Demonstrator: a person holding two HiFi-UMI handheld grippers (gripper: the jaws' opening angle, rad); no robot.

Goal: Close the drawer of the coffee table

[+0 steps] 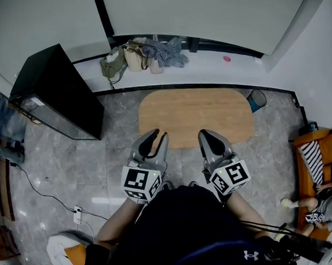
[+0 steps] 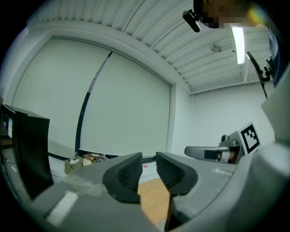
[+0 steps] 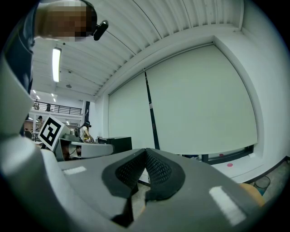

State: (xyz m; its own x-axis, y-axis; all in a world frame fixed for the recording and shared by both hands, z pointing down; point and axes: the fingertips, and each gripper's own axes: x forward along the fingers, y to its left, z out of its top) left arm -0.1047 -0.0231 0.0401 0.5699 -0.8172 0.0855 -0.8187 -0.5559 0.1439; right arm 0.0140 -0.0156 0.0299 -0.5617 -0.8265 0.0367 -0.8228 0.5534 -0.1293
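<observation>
The left gripper (image 1: 159, 136) and right gripper (image 1: 203, 136) are grey, black-padded, each bearing 1 black-and-white marker cube (image 1: 141, 182).

1. From above, the coffee table (image 1: 195, 114) shows only its wooden top. Its sides are out of sight, so I cannot tell how the drawer stands.
2. The left gripper (image 1: 159, 135) and right gripper (image 1: 204, 134) cover parts of the table's near edge.
3. In the left gripper view, only a wedge of that top shows between the jaws.
4. The heap of bags (image 1: 143, 53) by the window is too small to sort out.
5. I cannot tell what the pink spot (image 1: 226, 58) on the ledge is.
6. The orange seat (image 1: 326, 144) is cut off by the right edge.
</observation>
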